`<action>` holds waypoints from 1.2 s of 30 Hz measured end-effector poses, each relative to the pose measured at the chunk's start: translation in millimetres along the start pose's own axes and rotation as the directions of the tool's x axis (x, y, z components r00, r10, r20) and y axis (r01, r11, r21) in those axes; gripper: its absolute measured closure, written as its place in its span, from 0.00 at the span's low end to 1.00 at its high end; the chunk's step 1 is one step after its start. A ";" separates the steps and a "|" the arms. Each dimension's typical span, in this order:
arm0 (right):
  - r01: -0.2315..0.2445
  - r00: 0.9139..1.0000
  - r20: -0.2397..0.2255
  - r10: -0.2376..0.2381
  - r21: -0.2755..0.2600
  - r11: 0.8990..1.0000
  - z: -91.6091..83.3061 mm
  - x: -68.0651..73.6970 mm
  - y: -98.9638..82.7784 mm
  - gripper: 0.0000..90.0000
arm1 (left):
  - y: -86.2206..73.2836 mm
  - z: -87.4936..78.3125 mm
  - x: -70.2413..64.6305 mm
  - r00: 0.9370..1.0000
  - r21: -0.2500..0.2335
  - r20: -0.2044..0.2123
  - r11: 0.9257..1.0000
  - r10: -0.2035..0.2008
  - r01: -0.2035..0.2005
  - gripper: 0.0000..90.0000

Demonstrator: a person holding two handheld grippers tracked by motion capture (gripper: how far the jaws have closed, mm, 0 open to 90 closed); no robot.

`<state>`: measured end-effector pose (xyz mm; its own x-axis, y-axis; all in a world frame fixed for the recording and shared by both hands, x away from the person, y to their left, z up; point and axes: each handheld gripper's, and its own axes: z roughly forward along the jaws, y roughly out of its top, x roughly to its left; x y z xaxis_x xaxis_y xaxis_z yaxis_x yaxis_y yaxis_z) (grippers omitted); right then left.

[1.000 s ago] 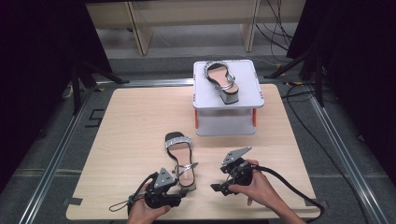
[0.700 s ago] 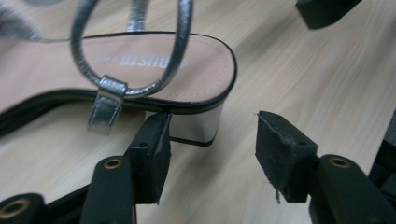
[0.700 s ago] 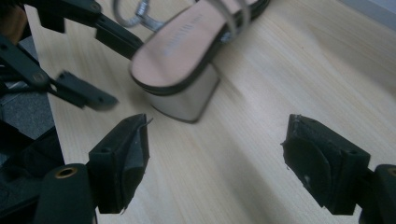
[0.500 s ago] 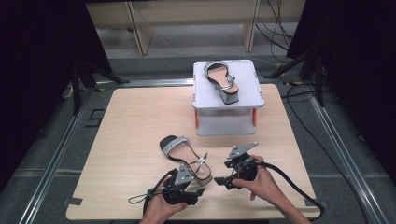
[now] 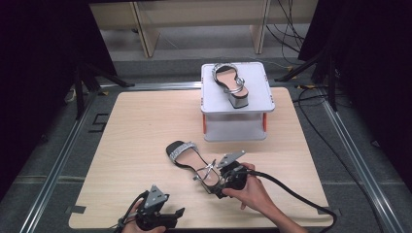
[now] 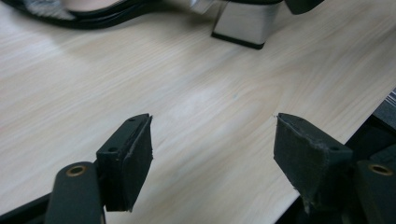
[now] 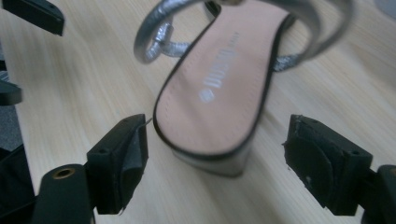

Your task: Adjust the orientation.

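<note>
While the right hand-held gripper (image 7: 215,154) stands spread at the heel of the sandal (image 7: 219,93), its pads flank the block heel on either side with a gap each way, pressing on nothing. Out at the table's (image 5: 145,126) near edge, the left hand-held gripper (image 6: 212,149) has just been opening, jaws wide over bare wood, nothing between them. The sandal lies on the table, toe pointing away toward the grey box (image 5: 233,128), where a second sandal (image 5: 232,83) sits on top.
</note>
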<state>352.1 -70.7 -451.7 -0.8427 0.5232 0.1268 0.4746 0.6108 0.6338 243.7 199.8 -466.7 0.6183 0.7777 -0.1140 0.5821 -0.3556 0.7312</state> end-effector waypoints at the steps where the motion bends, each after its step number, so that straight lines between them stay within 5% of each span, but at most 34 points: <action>1: -0.005 1.000 0.001 0.005 0.003 1.000 2.8 1.4 1.2 0.25 | -2.8 -2.2 3.5 1.000 0.006 -0.013 1.000 0.014 -0.014 0.31; 5: -0.016 1.000 0.012 0.015 0.023 1.000 17.0 3.4 6.6 0.31 | -14.8 -5.7 6.7 0.999 0.022 -0.012 0.999 -0.034 0.035 0.31; 10: -0.048 0.998 -0.041 0.050 0.060 0.997 20.7 -3.4 8.2 0.36 | -16.6 -3.3 6.6 1.000 0.037 -0.010 0.999 -0.016 0.016 0.31; 14: 0.022 0.999 0.035 -0.025 0.084 0.996 10.1 -5.6 9.5 0.42 | -16.5 -2.7 4.8 1.000 0.035 -0.002 0.999 -0.023 0.023 0.31; 19: 0.087 0.996 0.021 -0.090 0.110 0.990 -3.2 -18.5 7.7 0.43 | -17.0 -4.0 6.8 1.000 0.037 -0.007 0.999 -0.029 0.030 0.32; 23: 0.104 0.995 -0.014 -0.103 0.108 0.989 -18.7 -27.6 -0.7 0.43 | -17.1 -4.1 7.2 1.000 0.034 -0.005 0.999 -0.030 0.030 0.32; 25: 0.087 0.996 -0.014 -0.086 0.116 0.989 -29.4 -32.0 -8.7 0.43 | -17.0 -3.8 9.4 1.000 0.029 -0.012 1.000 0.002 -0.002 0.32; 26: 0.122 0.993 -0.013 -0.121 0.105 0.987 -34.2 -36.3 -12.4 0.43 | -17.0 -3.9 9.5 1.000 0.029 -0.013 1.000 -0.001 0.001 0.32; 30: 0.096 0.995 -0.030 -0.093 0.110 0.989 -54.1 -42.3 -31.5 0.43 | -17.3 -4.6 9.9 1.000 0.032 -0.015 0.999 -0.015 0.016 0.31; 34: 0.120 0.993 -0.021 -0.119 0.122 0.985 -65.2 -48.1 -48.9 0.43 | -17.5 -5.5 11.2 1.000 0.031 -0.017 0.999 -0.024 0.025 0.28; 35: 0.127 0.992 -0.019 -0.125 0.123 0.984 -66.6 -49.0 -52.2 0.43 | -18.0 -5.6 9.7 0.998 0.019 -0.015 0.998 -0.057 0.057 0.26; 36: 0.129 0.992 -0.011 -0.129 0.116 0.985 -67.3 -49.6 -55.0 0.43 | -17.4 -5.7 12.5 0.999 0.023 -0.027 0.999 -0.040 0.040 0.25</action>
<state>350.6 -170.2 -441.5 -0.8997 0.4333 0.0528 0.3880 0.7382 0.5518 238.3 218.6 -477.0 0.5801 0.8049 -0.1247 0.6186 -0.3358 0.7103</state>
